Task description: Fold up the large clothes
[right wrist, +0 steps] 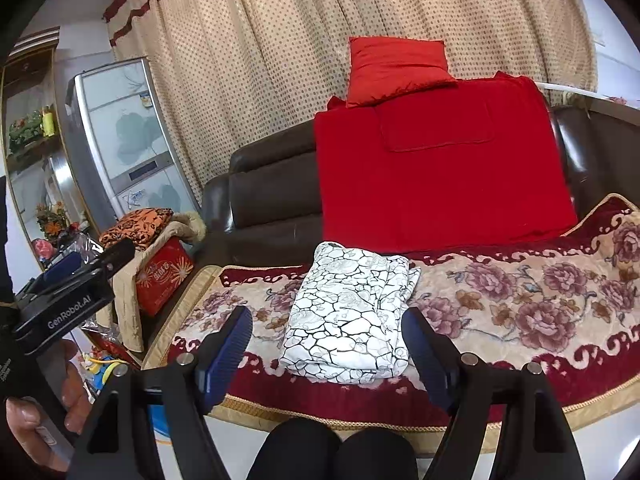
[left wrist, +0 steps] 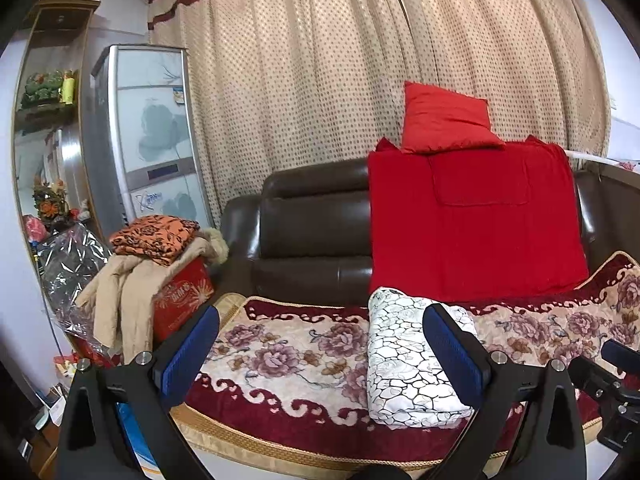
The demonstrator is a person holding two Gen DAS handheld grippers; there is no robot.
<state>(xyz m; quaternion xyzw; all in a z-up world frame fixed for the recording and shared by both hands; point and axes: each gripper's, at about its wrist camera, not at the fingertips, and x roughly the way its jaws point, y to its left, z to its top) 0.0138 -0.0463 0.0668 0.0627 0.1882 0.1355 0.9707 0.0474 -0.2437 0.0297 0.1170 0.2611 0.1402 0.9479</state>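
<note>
Item: white crackle-patterned folded cloth bundle (right wrist: 348, 316), lying on the floral sofa cover (right wrist: 520, 304). Left claw (left wrist: 320, 344) and right claw (right wrist: 328, 344) both released, empty. Advice: withdraw clear without snagging the folds.

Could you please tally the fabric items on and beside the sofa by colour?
Red: 2, cushion and blanket
White patterned: 1, folded garment
Orange-black: 1, folded cloth
Beige: 1, coat
Floral: 1, sofa cover
Total: 6
</note>
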